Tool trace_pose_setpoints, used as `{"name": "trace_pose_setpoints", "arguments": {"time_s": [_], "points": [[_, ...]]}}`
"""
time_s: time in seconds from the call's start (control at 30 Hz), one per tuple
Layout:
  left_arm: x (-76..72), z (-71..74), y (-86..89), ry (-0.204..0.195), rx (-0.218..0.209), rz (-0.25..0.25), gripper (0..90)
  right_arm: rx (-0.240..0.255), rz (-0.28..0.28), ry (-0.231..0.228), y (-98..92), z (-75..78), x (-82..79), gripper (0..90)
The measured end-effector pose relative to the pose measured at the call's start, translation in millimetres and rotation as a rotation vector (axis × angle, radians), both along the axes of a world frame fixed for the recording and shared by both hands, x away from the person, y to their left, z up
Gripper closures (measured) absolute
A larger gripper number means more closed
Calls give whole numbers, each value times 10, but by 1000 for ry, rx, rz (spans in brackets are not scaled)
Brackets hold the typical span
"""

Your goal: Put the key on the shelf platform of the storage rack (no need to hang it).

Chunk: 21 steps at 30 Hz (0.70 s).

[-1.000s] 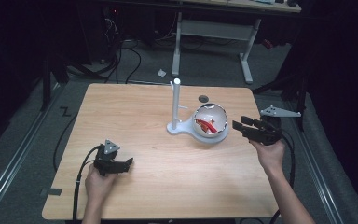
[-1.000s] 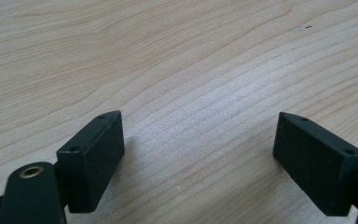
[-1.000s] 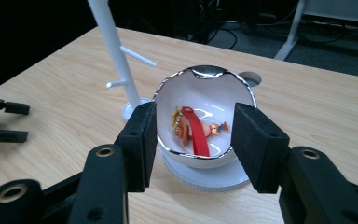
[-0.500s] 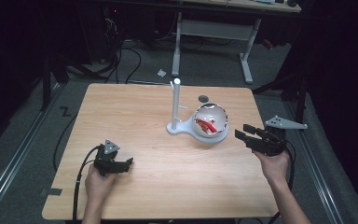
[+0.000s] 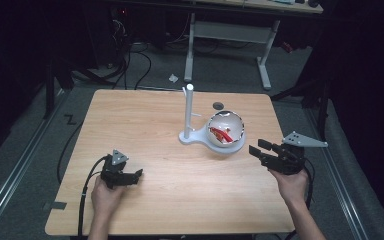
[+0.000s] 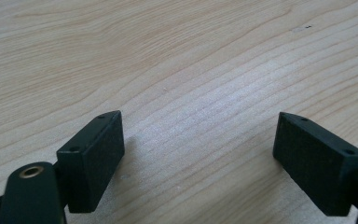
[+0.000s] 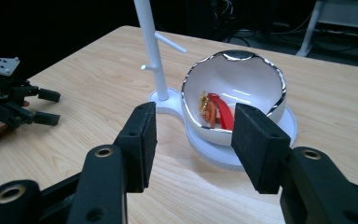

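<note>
Now the right gripper [image 5: 261, 151] hovers just beside the glossy white ceramic bowl with a silver rim [image 5: 225, 131], fingers half open and empty. That bowl sits on a white stand with an upright peg post [image 5: 188, 115], mid-tabletop, red and orange pieces [image 7: 215, 112] inside. Best approach level and straddle the near rim. The left gripper [image 5: 132, 176] rests wide open on the light wooden tabletop [image 5: 145, 125].

I see a light wooden table [image 5: 145, 120] lit from above, the room around it dark. Grey carpet floor [image 5: 145, 70] lies beyond, with black cables [image 5: 130, 55] trailing at far left and a white-legged desk [image 5: 265, 55] at the far side.
</note>
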<state>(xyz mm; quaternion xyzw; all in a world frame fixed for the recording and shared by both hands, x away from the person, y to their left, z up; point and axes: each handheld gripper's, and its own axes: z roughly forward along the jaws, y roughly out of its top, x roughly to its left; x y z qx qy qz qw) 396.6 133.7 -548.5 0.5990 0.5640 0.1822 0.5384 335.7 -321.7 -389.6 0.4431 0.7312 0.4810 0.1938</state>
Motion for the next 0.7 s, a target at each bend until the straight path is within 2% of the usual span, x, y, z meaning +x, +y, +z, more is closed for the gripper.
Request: {"name": "trace_pose_setpoints", "arguments": {"time_s": [0.33,0.7], "points": [[0,0,0,0,0,0,167,-8,13,1,84,-81,17,503],[0,0,0,0,0,0,167,8,28,17,159,-175,56,503]]}}
